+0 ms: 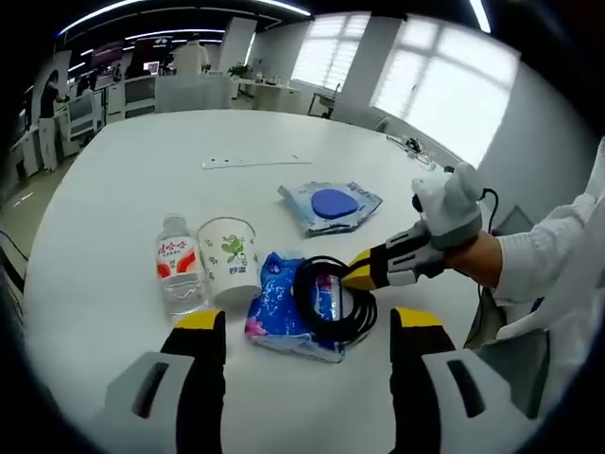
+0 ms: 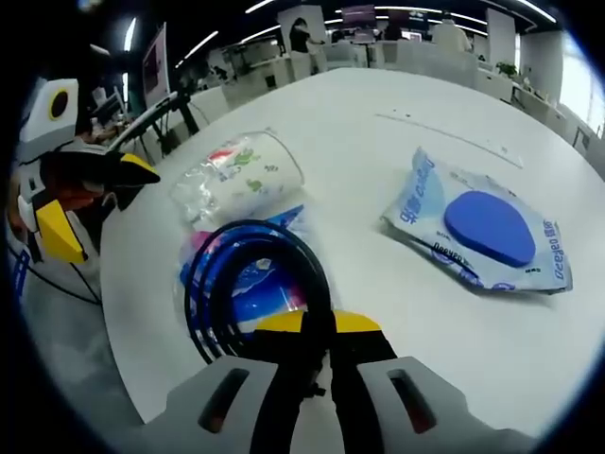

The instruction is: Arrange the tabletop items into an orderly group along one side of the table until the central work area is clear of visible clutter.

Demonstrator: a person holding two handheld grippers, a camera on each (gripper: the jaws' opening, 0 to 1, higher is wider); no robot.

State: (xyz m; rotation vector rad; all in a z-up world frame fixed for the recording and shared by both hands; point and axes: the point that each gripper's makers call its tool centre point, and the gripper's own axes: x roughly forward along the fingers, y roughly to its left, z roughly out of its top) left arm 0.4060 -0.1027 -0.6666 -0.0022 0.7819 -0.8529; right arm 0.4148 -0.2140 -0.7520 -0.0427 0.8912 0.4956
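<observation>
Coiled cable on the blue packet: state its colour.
Black cable, clearest in the right gripper view, pinched in the right gripper.

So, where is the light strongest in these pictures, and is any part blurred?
Left gripper view: the windows are blown out white and the table is evenly lit. Right gripper view: the blue pack is sharp, the cable near the jaws slightly soft.

Bright, even daylight from big windows (image 1: pixel 416 76) plus ceiling strip lights (image 1: pixel 180 8). White surface (image 1: pixel 123 170) shows soft glare, faint shadows only. Strong fisheye bending at edges; background soft, nr tongs (image 2: pixel 317 326) slightly blurred in right gripper view.
</observation>
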